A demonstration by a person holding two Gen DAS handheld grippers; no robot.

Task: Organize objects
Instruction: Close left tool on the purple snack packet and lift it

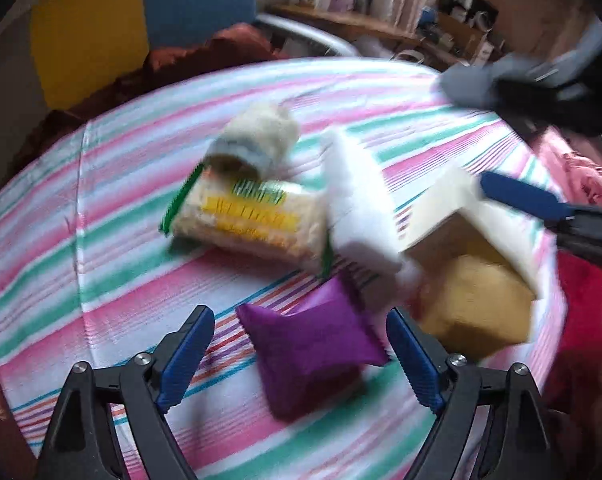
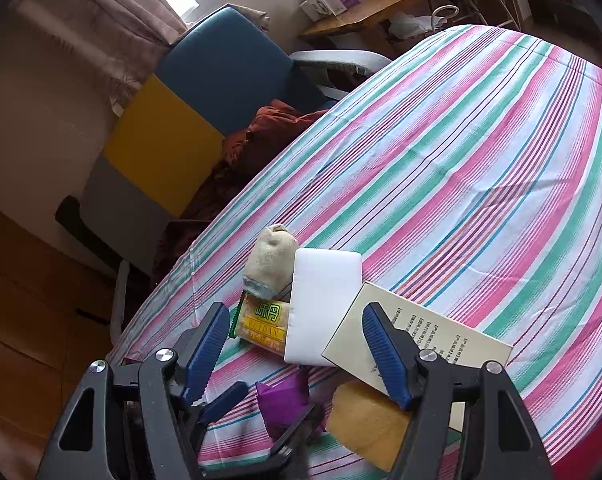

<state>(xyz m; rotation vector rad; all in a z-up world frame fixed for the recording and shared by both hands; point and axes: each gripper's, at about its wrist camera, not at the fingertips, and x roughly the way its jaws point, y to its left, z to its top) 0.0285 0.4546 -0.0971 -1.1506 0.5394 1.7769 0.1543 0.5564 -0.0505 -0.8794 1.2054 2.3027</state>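
On the striped tablecloth (image 2: 481, 152), your left gripper (image 1: 301, 352) tilts steeply down over a purple packet (image 1: 313, 352). Its jaws are spread, one on each side of the packet, neither blue pad touching it. Your right gripper (image 2: 297, 356) angles down beside an open cream box (image 2: 417, 336); its right finger (image 2: 385, 356) lies against the raised flap, but you cannot tell whether the jaws pinch it. A yellow sponge (image 2: 365, 428) sits in the box. Farther off lie a white block (image 2: 325, 304), a yellow biscuit packet (image 2: 265, 324) and a rolled beige cloth (image 2: 271, 260), close together. The left view is motion-blurred, so the labels there are unreadable. The right gripper hides part of the box.
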